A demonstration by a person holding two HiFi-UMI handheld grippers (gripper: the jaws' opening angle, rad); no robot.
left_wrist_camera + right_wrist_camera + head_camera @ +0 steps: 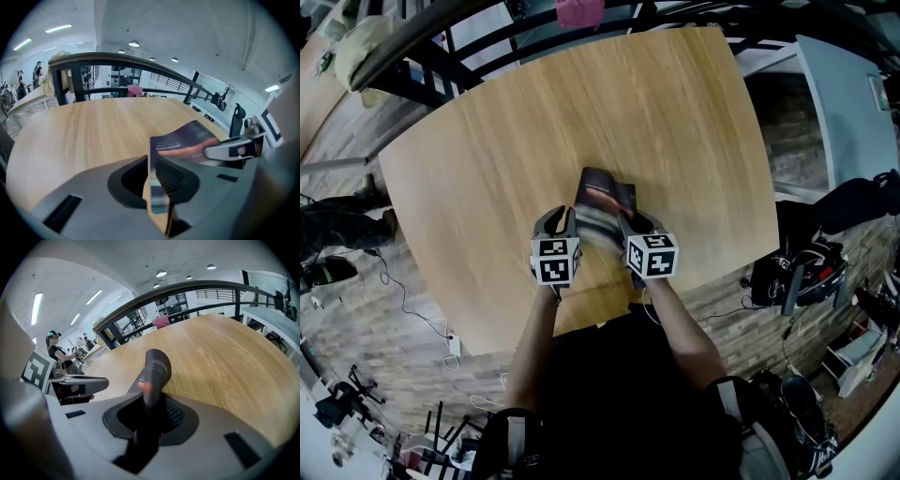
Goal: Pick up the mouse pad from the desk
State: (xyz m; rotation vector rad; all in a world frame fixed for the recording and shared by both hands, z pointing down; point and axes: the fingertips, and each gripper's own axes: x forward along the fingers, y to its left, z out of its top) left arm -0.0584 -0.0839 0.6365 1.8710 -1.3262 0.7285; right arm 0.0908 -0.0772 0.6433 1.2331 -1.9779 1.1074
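— While both grippers hang over the near half of the desk, where is the mouse pad?

— Above the desk's near middle, strung between the two of them. It is a dark sheet with a printed band, bowed where they pinch it.

— What is the left gripper doing?

— Its jaws are almost together and the ribbed pads press on the pad's left near edge, which stands on edge in the gap. The rest of the sheet runs out over the desk's wood towards its far side.

— And the right gripper?

— It is clamped on the opposite near edge. The sheet rises out of its jaws and curls over at the top, above the desk's surface.

— Is the pad clear of the desk?

— The near end is. The far edge looks raised too, though the head view is too blurred there to be sure.

— Is anything else there?

— A pink object sits at the desk's far edge, and a dark railing runs just beyond that edge.
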